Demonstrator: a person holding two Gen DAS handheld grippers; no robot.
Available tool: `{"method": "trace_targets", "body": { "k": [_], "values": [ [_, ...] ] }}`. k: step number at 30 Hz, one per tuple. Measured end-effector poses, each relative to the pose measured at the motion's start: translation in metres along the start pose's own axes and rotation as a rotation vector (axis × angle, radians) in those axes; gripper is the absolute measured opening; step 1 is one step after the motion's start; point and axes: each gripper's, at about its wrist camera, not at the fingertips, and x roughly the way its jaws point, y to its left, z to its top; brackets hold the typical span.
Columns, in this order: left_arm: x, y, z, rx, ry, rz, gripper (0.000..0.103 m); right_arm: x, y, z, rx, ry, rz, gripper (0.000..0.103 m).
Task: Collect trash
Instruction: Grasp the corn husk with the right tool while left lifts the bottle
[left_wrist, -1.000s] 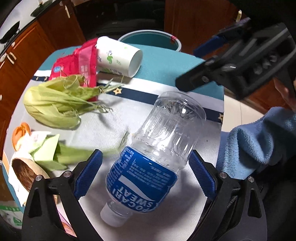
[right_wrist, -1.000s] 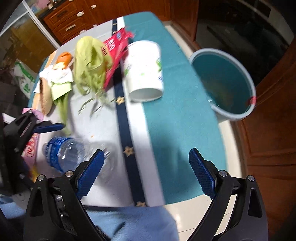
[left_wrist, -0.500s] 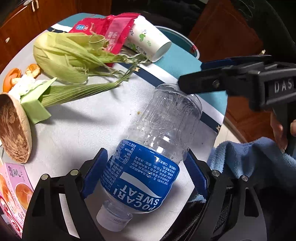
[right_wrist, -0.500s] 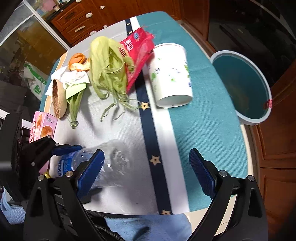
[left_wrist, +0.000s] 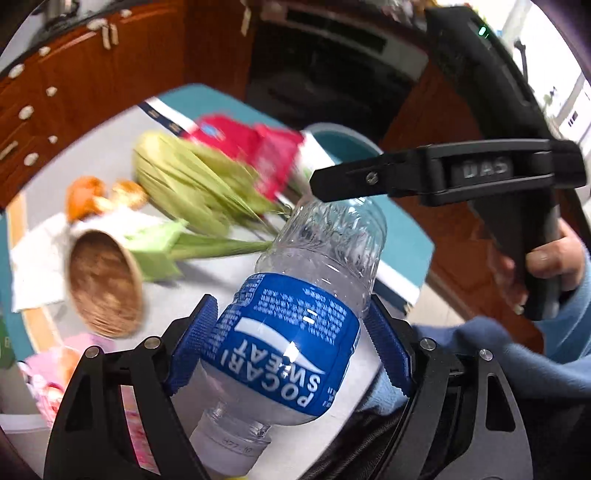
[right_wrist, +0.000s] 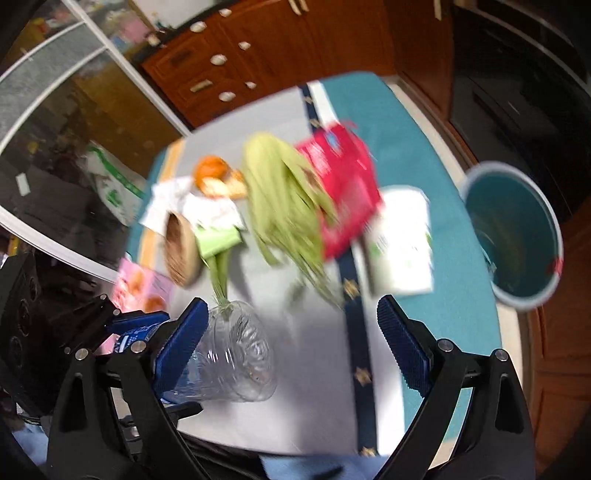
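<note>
Left wrist view shows our left gripper (left_wrist: 291, 350) now pinching the empty plastic bottle (left_wrist: 295, 332) across its blue label, both pads pressed against it; a second ago the jaws stood wide around it as it lay on the table (left_wrist: 110, 147). The bottle now appears tilted up off the cloth, cap end toward us, and the blurred background suggests we are swinging it away. Our right gripper (right_wrist: 291, 343) hangs with its jaws spread and empty above the table, as before. Since the first piece of trash is secured, we judge the next step is carrying it to the teal bin (right_wrist: 513, 236) beside the far table edge. Corn husks (right_wrist: 284, 206), a red wrapper (right_wrist: 343, 184) and a paper cup (right_wrist: 402, 240) remain to collect.
</note>
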Motion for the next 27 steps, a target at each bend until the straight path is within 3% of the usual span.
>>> {"method": "trace_targets", "body": {
  "k": [4,8,11,17,24,25,26,27],
  "values": [
    [-0.011,0.026,0.012,-0.032,-0.041,0.058,0.081,0.003,0.018,0.039,-0.002,-0.059,0.09,0.089],
    [-0.006,0.059,0.02,-0.093,-0.017,0.118,0.08,0.024,0.032,0.075,-0.022,-0.073,0.083,0.089],
    [-0.009,0.083,0.022,-0.139,-0.03,0.162,0.079,0.064,0.035,0.099,-0.032,-0.02,0.045,0.089],
    [-0.016,0.121,0.031,-0.214,-0.048,0.205,0.078,0.136,0.023,0.116,-0.035,0.075,-0.013,0.089],
    [-0.013,0.142,0.026,-0.283,-0.043,0.204,0.077,0.173,0.019,0.112,-0.065,0.112,-0.028,0.089],
    [-0.011,0.145,0.026,-0.289,-0.042,0.203,0.076,0.173,0.023,0.11,-0.094,0.102,-0.043,0.076],
    [-0.011,0.145,0.026,-0.293,-0.043,0.203,0.076,0.171,0.026,0.107,-0.119,0.089,-0.066,0.047],
    [-0.012,0.145,0.025,-0.294,-0.044,0.203,0.076,0.168,0.027,0.104,-0.126,0.081,-0.073,0.041]
  ]
}}
